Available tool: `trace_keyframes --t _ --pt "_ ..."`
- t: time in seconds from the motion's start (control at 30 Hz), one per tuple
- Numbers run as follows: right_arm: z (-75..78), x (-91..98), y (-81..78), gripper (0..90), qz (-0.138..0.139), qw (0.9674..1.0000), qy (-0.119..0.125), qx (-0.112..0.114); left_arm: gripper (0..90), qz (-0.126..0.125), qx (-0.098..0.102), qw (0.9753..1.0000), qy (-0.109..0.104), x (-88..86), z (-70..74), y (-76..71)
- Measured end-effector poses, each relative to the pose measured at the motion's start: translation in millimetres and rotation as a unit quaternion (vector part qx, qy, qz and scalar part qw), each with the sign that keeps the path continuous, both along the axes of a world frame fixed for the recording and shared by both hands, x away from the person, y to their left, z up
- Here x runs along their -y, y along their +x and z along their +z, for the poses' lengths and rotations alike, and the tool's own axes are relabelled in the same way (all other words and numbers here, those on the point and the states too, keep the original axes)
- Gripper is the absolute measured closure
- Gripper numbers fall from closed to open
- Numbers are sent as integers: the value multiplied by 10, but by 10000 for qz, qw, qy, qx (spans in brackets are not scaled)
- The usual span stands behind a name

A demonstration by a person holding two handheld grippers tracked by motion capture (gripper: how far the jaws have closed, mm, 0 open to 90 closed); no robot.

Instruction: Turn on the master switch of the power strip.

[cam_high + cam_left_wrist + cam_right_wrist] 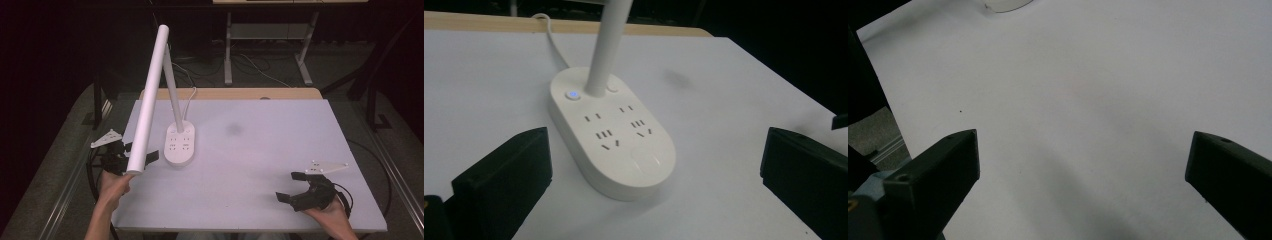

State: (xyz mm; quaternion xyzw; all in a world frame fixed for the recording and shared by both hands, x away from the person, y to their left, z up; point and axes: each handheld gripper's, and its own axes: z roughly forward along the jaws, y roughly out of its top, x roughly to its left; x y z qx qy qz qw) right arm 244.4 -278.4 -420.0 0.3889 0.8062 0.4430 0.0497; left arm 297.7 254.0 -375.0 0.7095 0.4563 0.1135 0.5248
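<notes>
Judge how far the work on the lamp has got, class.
Done: the blue light on the lamp base glows, so it seems powered; the lamp head looks dark. In hand: the left gripper hangs open beside the base, gripping nothing. Left: probably pressing a button; the right gripper waits open.

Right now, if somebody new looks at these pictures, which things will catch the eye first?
The tall white lamp stands out: its long bar leans over the left side of the table, and its oval base carries sockets and a lit blue button. The left tool sits open beside the base, holding nothing. The right tool rests open near the table's front right.
</notes>
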Motion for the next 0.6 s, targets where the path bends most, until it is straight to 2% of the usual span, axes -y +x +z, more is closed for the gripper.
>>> trace_keyframes --t 0.07,0.13,0.47,0.6 --pt "3 1 -2 5 -2 10000 3 0 0 -34 67 10000 17 36 -8 -41" --pt "4 0 -3 5 -2 10000 3 5 0 -74 86 9999 -73 68 -26 -87" --pt "16 1 -20 5 13 10000 46 57 2 -224 137 9997 17 218 -179 -281" --pt "19 2 -27 5 16 10000 62 61 12 -247 166 9995 -105 253 -244 -361"
